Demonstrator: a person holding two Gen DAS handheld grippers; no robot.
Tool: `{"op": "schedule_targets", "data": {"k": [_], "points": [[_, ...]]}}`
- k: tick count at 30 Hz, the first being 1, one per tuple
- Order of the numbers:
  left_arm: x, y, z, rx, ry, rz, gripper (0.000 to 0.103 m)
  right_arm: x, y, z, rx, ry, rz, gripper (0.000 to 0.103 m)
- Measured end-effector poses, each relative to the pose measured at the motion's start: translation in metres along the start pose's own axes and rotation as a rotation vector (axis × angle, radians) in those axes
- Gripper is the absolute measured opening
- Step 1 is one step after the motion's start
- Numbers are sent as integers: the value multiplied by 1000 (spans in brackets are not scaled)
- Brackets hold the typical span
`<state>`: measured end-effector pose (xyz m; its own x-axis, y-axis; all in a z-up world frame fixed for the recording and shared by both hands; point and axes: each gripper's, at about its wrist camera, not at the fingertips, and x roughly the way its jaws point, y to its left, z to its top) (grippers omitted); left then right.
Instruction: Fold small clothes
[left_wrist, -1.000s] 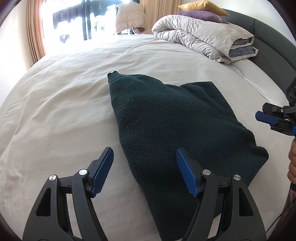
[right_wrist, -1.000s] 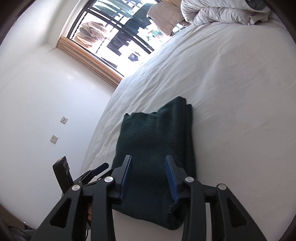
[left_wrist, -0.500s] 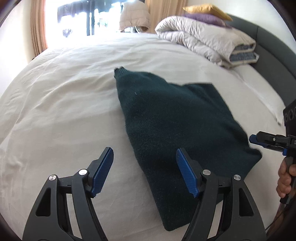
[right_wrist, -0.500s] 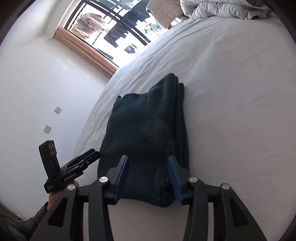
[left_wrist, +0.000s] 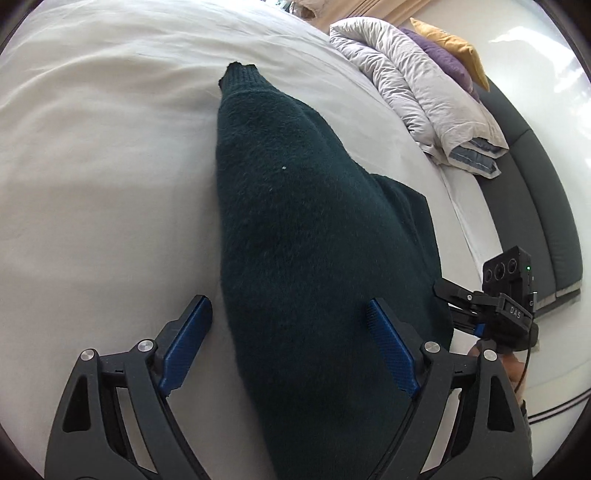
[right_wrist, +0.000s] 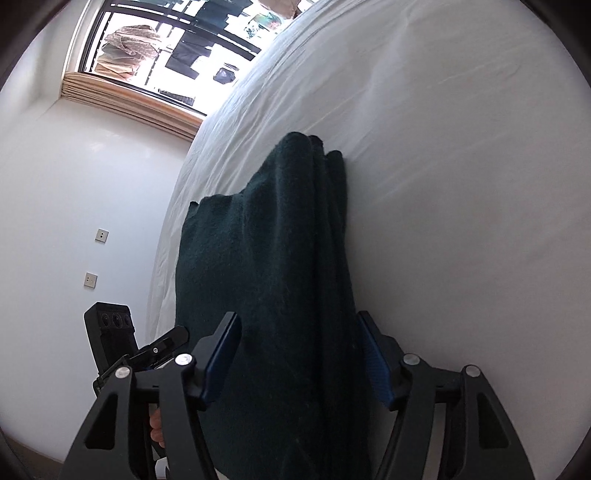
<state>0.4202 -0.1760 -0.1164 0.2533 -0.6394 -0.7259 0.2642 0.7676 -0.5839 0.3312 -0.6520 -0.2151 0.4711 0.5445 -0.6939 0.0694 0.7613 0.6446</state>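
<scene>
Both grippers straddle the folded dark green sweater (left_wrist: 310, 258) on the bed (left_wrist: 110, 155). The left gripper (left_wrist: 291, 343) has just been widening and the right gripper (right_wrist: 299, 358) narrowing, pads seemingly not yet pressing. Pinching only the top layer could pull the fold open.

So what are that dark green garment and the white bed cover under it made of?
Dark green garment: looks like thick knit, maybe wool or fleece; fuzzy matte nap, ribbed cuff. White bed cover: probably smooth woven cotton; fine creases, slight sheen.
</scene>
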Motion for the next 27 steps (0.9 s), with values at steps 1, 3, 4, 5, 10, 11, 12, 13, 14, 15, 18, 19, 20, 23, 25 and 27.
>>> {"op": "schedule_targets", "data": {"k": [1, 3, 4, 5, 10, 11, 12, 13, 14, 15, 18, 19, 20, 23, 25, 27], "points": [[3, -2, 3, -1, 9, -5, 79, 8, 2, 3, -6, 24, -21, 38], [10, -6, 8, -2, 32, -3, 63, 18, 9, 5, -28, 35, -55, 35], [11, -7, 9, 0, 34, -6, 57, 20, 14, 4, -44, 30, -73, 34], [11, -7, 10, 3, 38, -21, 46, 21, 19, 3, -57, 27, -90, 33], [-7, -9, 18, 11, 14, -58, 31, 12, 42, 2, -106, -16, -97, 29], [-14, -11, 22, 18, -1, -54, 31, 10, 50, 4, -121, -24, -90, 29], [-20, -13, 25, 29, -15, -41, 31, 8, 59, 5, -138, -29, -86, 29], [-30, -13, 28, 36, -30, -31, 31, 8, 67, 6, -155, -32, -79, 29], [-38, -13, 33, 34, -43, -31, 31, 7, 75, 8, -165, -40, -67, 29], [-47, -12, 38, 34, -58, -30, 31, 6, 81, 11, -169, -48, -51, 29], [-62, -6, 49, 44, -70, -8, 31, 12, 89, 21, -167, -53, -32, 29], [-62, -2, 52, 36, -68, -1, 31, 17, 89, 24, -161, -46, -39, 29], [-60, 4, 53, 22, -62, 3, 31, 22, 88, 28, -156, -38, -46, 28], [-47, 17, 57, -5, -50, 8, 31, 35, 77, 34, -130, -25, -60, 28], [-33, 24, 61, -11, -32, 24, 32, 45, 64, 32, -105, -17, -83, 29], [-26, 28, 61, -5, -36, 19, 34, 51, 45, 26, -69, -18, -70, 29]]}}
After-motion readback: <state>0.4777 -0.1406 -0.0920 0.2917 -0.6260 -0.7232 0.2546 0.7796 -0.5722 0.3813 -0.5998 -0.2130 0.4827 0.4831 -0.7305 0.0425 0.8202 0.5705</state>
